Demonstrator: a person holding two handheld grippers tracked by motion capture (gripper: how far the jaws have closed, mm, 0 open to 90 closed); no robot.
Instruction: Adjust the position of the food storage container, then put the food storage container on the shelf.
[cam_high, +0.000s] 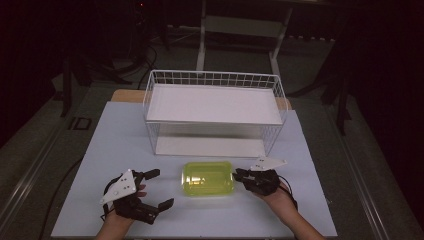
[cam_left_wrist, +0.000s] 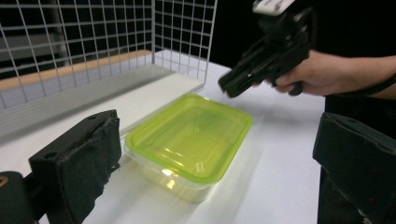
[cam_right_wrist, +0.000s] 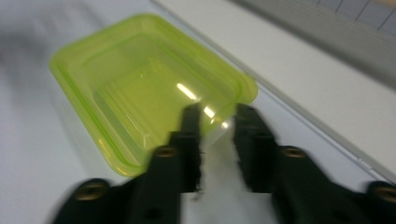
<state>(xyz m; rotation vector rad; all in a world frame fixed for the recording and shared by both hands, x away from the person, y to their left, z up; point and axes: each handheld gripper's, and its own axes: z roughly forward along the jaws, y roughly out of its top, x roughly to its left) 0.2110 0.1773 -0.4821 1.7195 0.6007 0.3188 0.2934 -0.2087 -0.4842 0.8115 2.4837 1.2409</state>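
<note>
On the surface (cam_high: 115, 135), toward its far edge, stands a white wire rack (cam_high: 215, 112) with a white shelf board, and just in front of it, nearer the front edge and about midway across, sits the clear container with a yellow-green lid (cam_high: 208, 178). Left of the container the left tongs (cam_high: 159, 189) rest near the front left corner with their jaws spread wide and nothing between them. The right tongs (cam_high: 238, 175) are at the container's right end, jaws a little apart around the lid's corner edge; whether the pads press on it I cannot tell.
</note>
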